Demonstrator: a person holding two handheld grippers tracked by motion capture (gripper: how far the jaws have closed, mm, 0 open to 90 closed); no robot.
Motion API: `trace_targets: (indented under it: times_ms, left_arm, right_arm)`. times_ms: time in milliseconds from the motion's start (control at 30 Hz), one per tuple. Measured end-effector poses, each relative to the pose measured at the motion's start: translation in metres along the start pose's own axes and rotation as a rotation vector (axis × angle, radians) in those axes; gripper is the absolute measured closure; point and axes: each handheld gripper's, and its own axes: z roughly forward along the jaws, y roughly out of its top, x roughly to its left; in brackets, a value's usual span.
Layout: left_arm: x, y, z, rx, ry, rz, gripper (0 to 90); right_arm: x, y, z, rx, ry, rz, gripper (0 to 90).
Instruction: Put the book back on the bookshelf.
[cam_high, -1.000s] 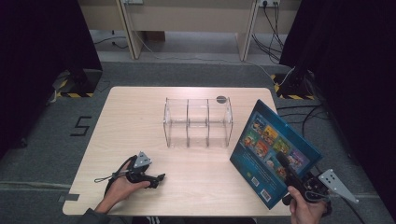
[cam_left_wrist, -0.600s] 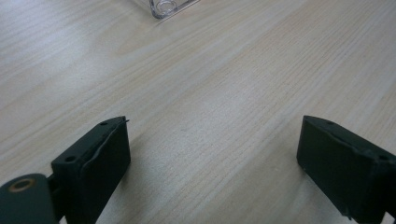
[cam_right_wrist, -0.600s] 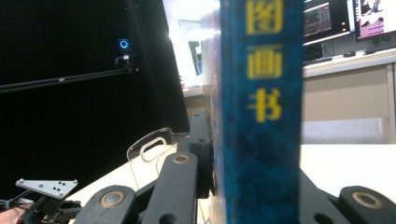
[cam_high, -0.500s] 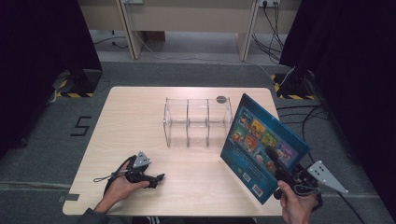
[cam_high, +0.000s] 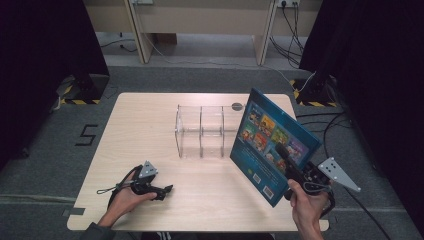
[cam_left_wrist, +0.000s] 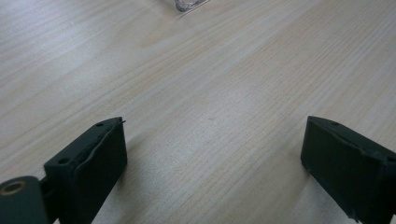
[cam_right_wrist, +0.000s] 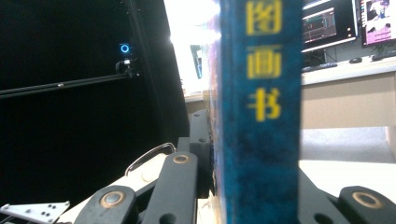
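At seven o'clock on the table (cam_high: 150, 120), nearest to me, my left gripper (cam_high: 162, 190) rests on the wood with its jaws spread wide and nothing between them; its own view shows bare grain running between the two black jaws, and a corner of clear plastic at twelve o'clock. At five o'clock my right gripper (cam_high: 283, 153) is clamped on the blue picture book (cam_high: 272, 145), jaws pinching the lower part of its cover. I hold the book lifted off the table and tilted, back cover with its coloured panels facing me. In the right gripper view its blue spine (cam_right_wrist: 259, 112) stands upright between my jaws, with yellow characters down it. Beyond the book's left edge, at the table's middle, stands the clear plastic organiser (cam_high: 200, 131), upright, with divided compartments. At one o'clock behind it lies a small dark round disc (cam_high: 237, 106).
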Motion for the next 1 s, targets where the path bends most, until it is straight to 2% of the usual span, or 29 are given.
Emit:
trace_targets:
  times_ms: [500,1000]
  left_arm:
    - [-0.001,0.000,0.000,0.002,0.005,-0.003,6.0]
    - [-0.001,0.000,0.000,0.002,0.006,-0.004,6.0]
  right_arm:
    - [0.004,0.004,0.032,-0.008,-0.041,-0.017,82.3]
    - [0.007,0.002,0.062,-0.011,-0.083,-0.073,82.3]
